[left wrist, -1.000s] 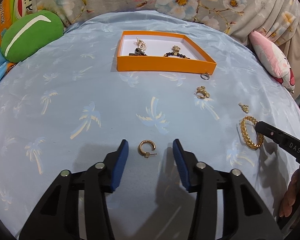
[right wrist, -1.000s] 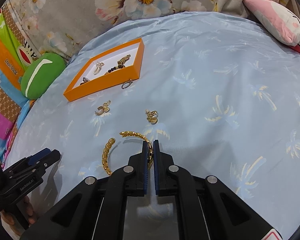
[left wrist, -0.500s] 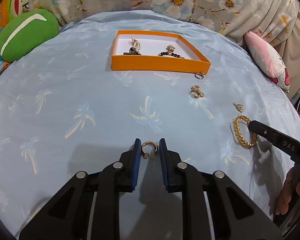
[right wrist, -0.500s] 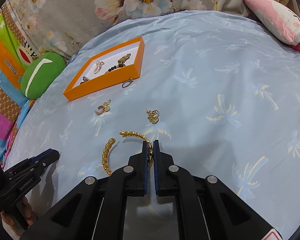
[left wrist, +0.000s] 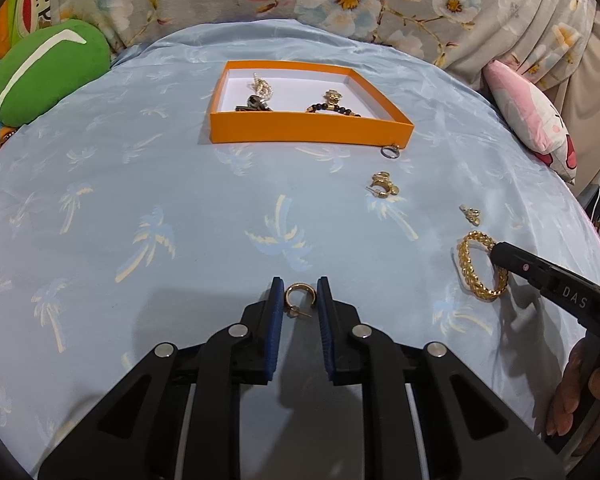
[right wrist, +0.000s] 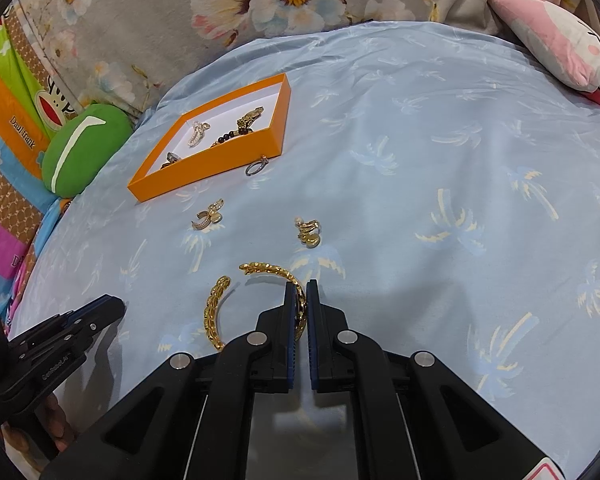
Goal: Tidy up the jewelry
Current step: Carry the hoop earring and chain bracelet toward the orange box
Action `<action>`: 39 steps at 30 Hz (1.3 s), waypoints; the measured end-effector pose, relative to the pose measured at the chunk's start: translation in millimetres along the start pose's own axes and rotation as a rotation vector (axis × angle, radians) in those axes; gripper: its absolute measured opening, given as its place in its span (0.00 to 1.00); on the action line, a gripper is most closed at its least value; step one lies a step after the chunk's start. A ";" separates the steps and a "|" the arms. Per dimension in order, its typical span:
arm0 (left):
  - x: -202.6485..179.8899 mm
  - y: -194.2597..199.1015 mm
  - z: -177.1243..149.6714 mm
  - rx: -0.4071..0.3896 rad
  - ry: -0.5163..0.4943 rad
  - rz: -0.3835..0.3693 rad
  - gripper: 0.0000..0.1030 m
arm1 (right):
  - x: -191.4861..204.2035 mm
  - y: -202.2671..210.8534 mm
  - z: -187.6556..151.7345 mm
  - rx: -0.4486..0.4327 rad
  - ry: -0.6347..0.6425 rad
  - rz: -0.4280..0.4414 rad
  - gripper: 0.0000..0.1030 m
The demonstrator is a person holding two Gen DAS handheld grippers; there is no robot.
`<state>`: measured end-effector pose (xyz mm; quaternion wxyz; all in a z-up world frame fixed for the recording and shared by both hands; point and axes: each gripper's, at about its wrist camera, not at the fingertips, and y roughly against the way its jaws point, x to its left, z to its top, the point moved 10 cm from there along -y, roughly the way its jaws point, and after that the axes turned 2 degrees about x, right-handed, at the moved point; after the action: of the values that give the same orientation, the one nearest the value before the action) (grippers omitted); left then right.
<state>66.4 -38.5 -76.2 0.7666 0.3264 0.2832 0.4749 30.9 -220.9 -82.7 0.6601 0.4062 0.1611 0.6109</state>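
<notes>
Gripping gold hoop earring [left wrist: 299, 298], chain bangle [right wrist: 260, 300]

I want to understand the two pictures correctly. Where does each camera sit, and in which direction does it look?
Left wrist: on the left gripper, low over the bed, looking at the orange box; its fingers flank a gold hoop earring.
Right wrist: on the right gripper, facing the box from the right; it clamps the gold chain bracelet.
Shared: box, bracelet, each other's gripper.
</notes>
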 end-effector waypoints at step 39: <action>30.9 -56.8 213.5 -0.140 0.051 0.083 0.16 | 78.0 -86.5 193.0 -0.076 0.157 0.057 0.04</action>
<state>268.2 -78.8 10.0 0.7598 0.2715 0.2548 0.5329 241.9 -206.6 -4.7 0.6427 0.3362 0.1771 0.6652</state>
